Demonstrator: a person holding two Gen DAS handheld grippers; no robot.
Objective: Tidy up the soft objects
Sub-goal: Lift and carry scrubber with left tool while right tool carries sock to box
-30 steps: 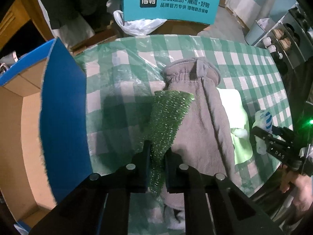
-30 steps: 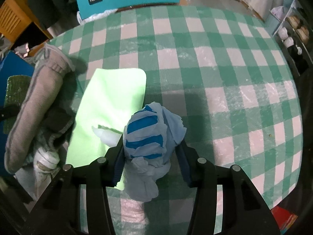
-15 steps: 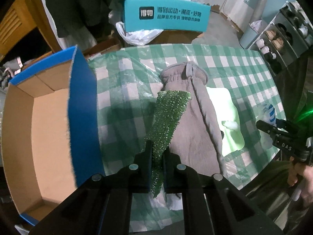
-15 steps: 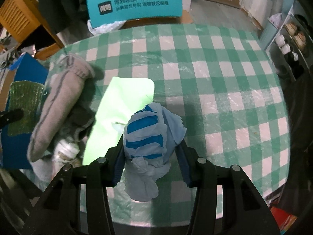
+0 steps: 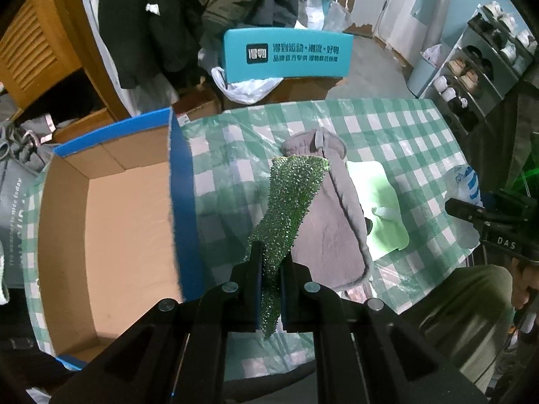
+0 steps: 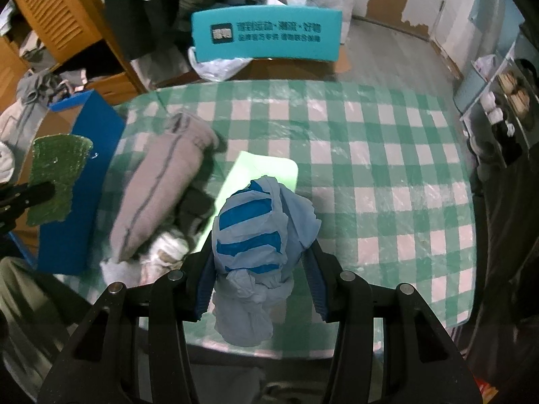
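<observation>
Both hands have lifted off the table (image 6: 387, 168): left gripper (image 5: 271, 269) pinches the green scrubber (image 5: 289, 202), right gripper (image 6: 259, 269) squeezes the blue bag (image 6: 259, 235) (slippery; could slide out).

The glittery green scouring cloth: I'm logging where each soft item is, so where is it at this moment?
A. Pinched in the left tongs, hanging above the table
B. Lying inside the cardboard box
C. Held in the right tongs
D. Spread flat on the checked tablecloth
A: the glittery green scouring cloth hangs pinched between the shut left tongs, beside the open blue-sided cardboard box.
</observation>
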